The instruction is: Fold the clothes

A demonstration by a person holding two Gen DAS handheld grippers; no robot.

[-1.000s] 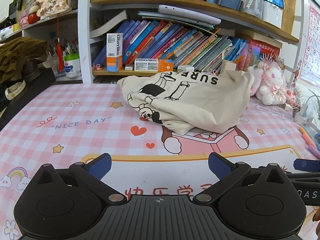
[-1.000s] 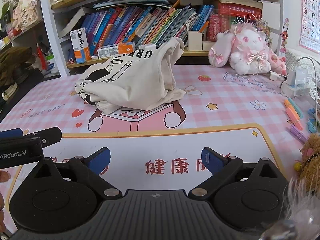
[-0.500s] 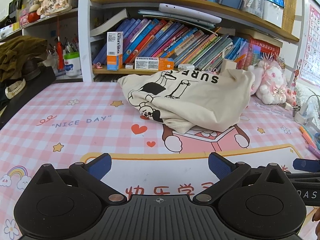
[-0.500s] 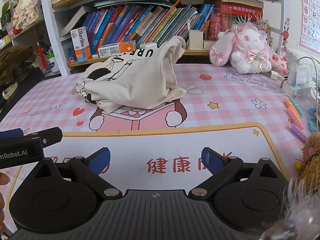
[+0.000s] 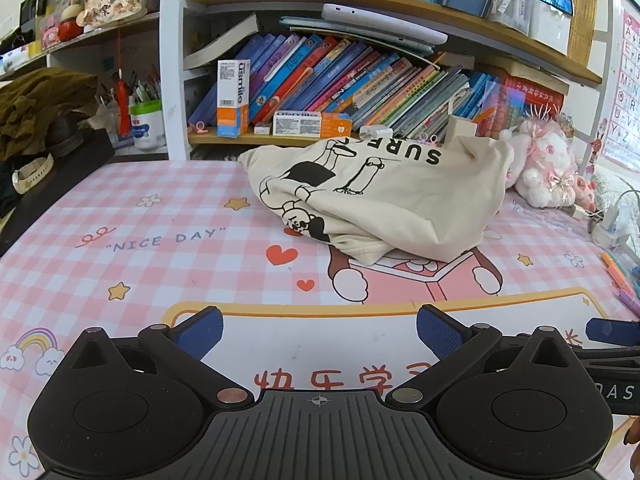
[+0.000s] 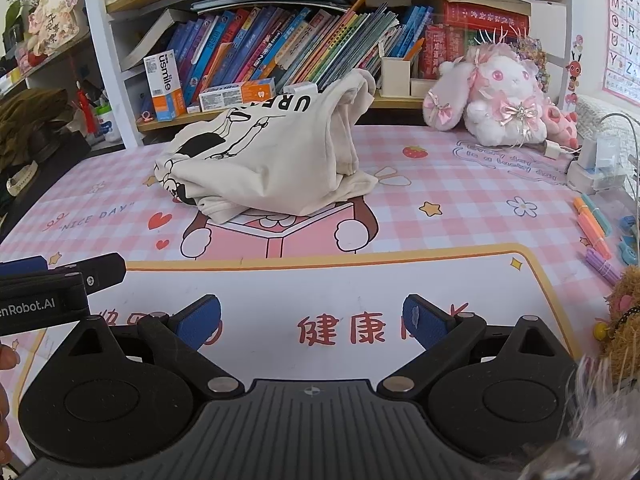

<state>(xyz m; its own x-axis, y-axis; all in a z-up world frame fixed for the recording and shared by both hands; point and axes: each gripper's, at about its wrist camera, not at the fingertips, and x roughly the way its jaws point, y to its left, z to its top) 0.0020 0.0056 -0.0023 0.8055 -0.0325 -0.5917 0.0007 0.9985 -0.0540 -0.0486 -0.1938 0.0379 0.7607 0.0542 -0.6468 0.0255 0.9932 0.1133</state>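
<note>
The shirt (image 6: 264,168) lay on the mat (image 6: 460,200); behind it stood the bookshelf (image 6: 280,56), right of it the plush rabbit (image 6: 492,96), far right the markers (image 6: 592,228)

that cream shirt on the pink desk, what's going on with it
A person holds a two-finger gripper in each hand, set to fold clothes. The cream shirt lies in a crumpled heap on the pink checked desk mat, in front of the bookshelf and beside a pink plush rabbit. The left gripper and right gripper are both open and empty, low over the near edge of the mat, short of the shirt. Nothing is folded yet.
</note>
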